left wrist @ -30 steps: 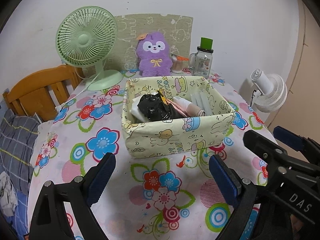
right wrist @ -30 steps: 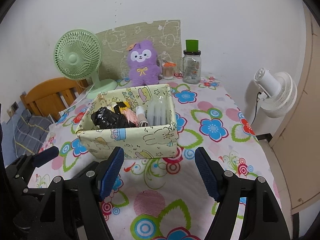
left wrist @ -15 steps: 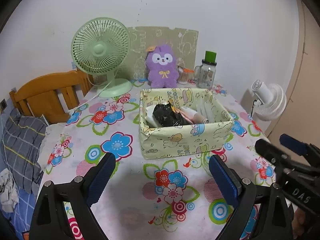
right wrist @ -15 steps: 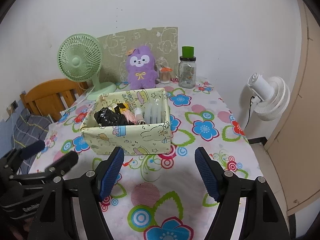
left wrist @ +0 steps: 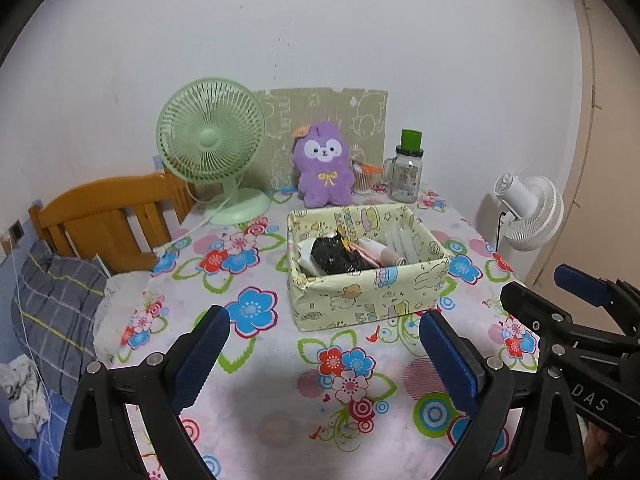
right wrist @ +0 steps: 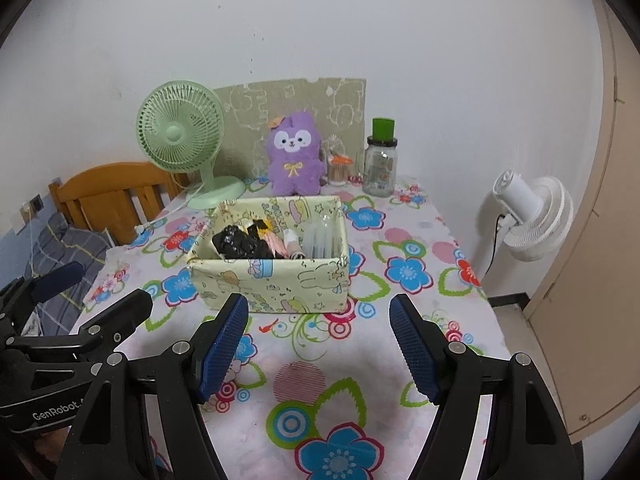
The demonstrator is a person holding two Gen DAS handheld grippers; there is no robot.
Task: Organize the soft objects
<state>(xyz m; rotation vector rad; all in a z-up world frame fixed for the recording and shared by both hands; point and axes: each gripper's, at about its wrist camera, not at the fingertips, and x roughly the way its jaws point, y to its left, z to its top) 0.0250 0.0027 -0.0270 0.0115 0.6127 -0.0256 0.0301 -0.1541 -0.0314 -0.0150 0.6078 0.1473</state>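
A pale yellow fabric box [left wrist: 360,300] [right wrist: 280,284] sits mid-table on the flowered cloth. It holds a black crumpled bag [left wrist: 332,258] [right wrist: 240,244], pink rolled items [left wrist: 380,252] and clear plastic pieces [right wrist: 320,236]. A purple plush toy [left wrist: 324,168] [right wrist: 294,158] sits upright at the back against the wall. My left gripper [left wrist: 324,354] is open and empty, in front of the box. My right gripper [right wrist: 320,346] is open and empty, also in front of the box. Each gripper shows at the edge of the other's view.
A green desk fan [left wrist: 212,144] stands back left. A glass jar with green lid [left wrist: 408,172] and a small cup of sticks [left wrist: 362,178] stand back right. A wooden headboard [left wrist: 104,216] and bedding lie left; a white fan [left wrist: 528,212] is right of the table.
Both grippers have pulled back from the box and risen, so the box and plush look smaller and farther. Both jaws stay open and empty.
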